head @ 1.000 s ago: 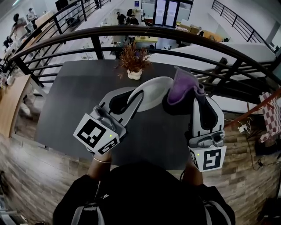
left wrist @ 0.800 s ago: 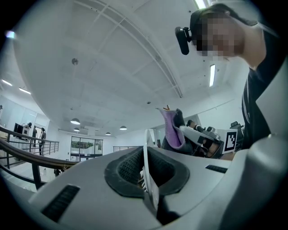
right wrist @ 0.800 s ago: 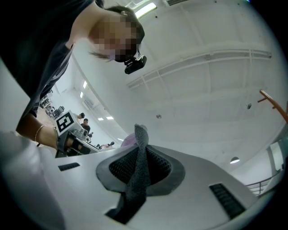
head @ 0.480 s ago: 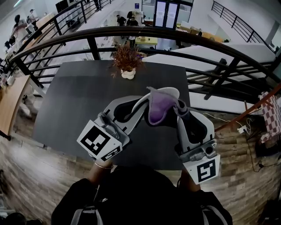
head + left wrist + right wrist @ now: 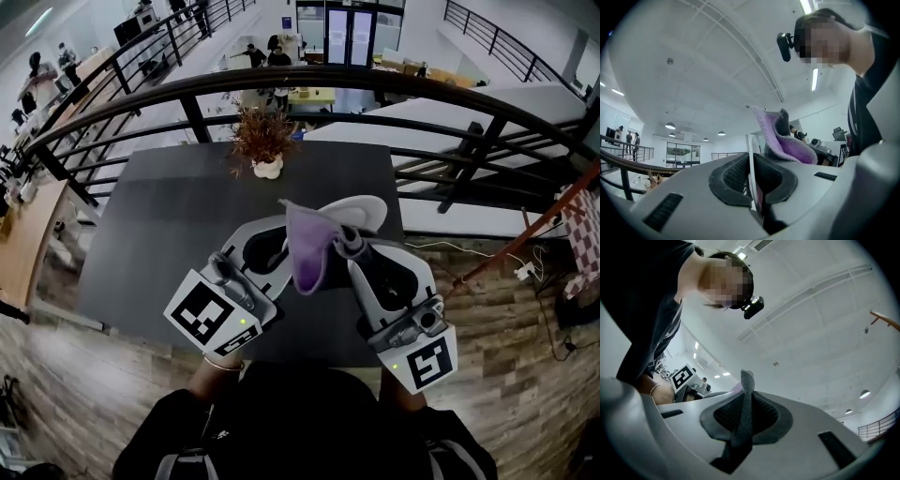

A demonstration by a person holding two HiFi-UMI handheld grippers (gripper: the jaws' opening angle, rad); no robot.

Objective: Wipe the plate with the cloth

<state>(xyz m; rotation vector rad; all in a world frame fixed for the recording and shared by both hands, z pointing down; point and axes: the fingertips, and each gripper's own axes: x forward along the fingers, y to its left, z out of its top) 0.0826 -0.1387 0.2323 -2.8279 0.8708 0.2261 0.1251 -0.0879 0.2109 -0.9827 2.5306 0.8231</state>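
In the head view I hold a white plate [image 5: 364, 210] on edge above the dark table [image 5: 159, 234]. My left gripper [image 5: 279, 242] is shut on its rim; in the left gripper view the thin white plate [image 5: 750, 154] runs straight between the pads. The purple and grey cloth [image 5: 307, 247] is draped over the plate's near face, and my right gripper [image 5: 345, 246] is shut on it. In the right gripper view a grey fold of cloth [image 5: 744, 404] is pinched in the jaws. The left gripper view shows the cloth [image 5: 783, 140] just right of the plate.
A small pot of dried plants [image 5: 263, 142] stands at the table's far edge. Behind it runs a black railing [image 5: 422, 89] over a lower floor. The table's right edge is under my right gripper, with wood flooring [image 5: 525, 375] beyond.
Both grippers drew nearer to me and leftward in the head view. The right gripper carried the cloth from the plate's right side across onto its face.
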